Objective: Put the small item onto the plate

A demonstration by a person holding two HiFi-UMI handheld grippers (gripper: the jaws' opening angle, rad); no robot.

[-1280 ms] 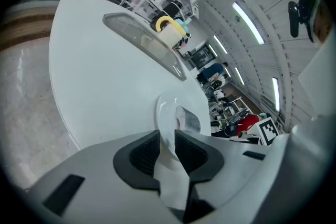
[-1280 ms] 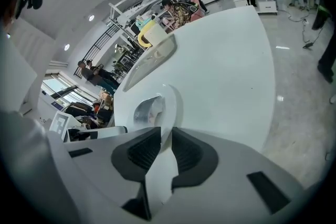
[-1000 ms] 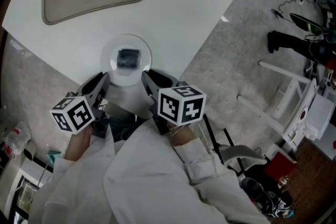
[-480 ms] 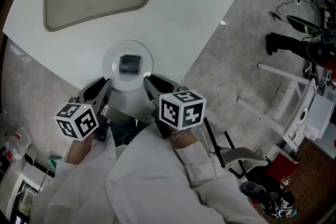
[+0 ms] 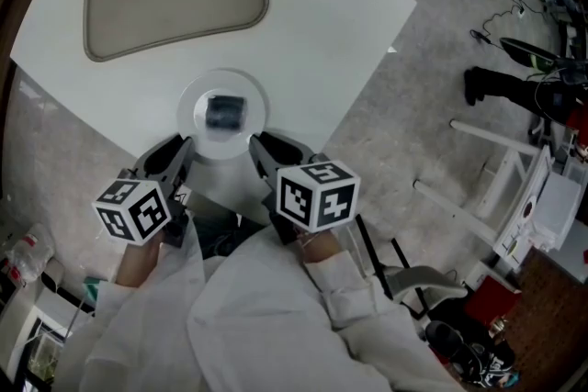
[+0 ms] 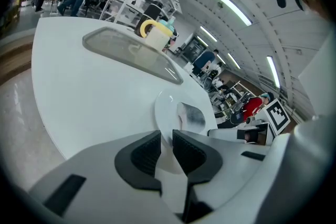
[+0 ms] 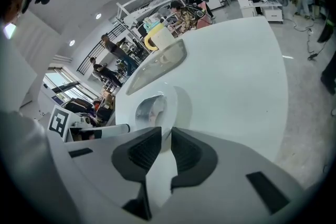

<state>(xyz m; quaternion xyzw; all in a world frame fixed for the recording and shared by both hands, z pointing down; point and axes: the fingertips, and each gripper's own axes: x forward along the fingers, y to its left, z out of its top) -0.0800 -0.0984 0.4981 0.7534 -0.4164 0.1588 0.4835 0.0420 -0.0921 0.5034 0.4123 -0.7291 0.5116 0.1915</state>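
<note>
Small item (image 5: 225,112): on the plate (image 5: 188,120), near table (image 5: 312,5) edge
Left gripper (image 6: 167,139): released, narrow gap — near-left of plate
Right gripper (image 7: 165,141): jaws just closing slightly, nothing between — near-right

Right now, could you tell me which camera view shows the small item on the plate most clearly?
The head view: it looks straight down on the small item, whole and unobstructed, on the plate. Both gripper views show it only from a low angle, as a blurred grey shape beyond the jaws.
</note>
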